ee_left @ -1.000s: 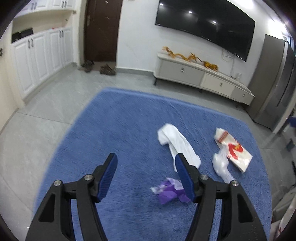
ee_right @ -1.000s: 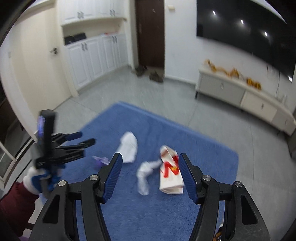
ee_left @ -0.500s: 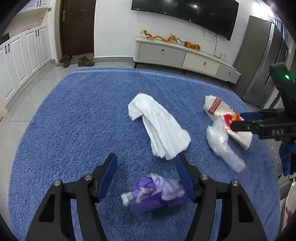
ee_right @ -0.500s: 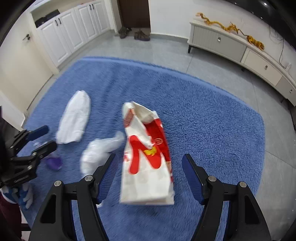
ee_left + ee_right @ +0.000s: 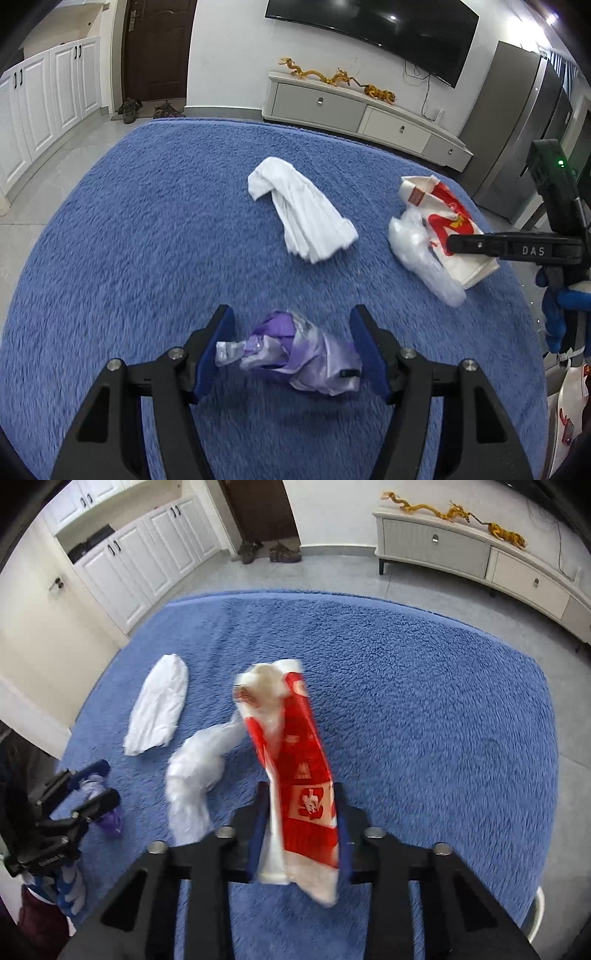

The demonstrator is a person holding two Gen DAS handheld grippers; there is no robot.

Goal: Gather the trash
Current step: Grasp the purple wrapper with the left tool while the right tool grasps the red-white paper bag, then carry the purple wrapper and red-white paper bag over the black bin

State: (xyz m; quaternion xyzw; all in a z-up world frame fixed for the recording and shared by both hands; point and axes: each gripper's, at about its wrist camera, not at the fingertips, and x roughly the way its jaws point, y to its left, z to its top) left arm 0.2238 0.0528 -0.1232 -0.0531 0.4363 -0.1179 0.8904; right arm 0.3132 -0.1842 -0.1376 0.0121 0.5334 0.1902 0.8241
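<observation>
Blue rug (image 5: 147, 240) – left claw (image 5: 291, 350) wide around purple wrapper (image 5: 306, 358); right-wrist view alone shows right claw (image 5: 299, 830) pinching red-white bag (image 5: 299, 775)

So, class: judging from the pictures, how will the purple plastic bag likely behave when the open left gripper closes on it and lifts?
The purple plastic bag looks thin and crumpled, so it will probably squash flat between the left gripper fingers. It likely weighs little and hangs limp. The glossy film may slip.
</observation>
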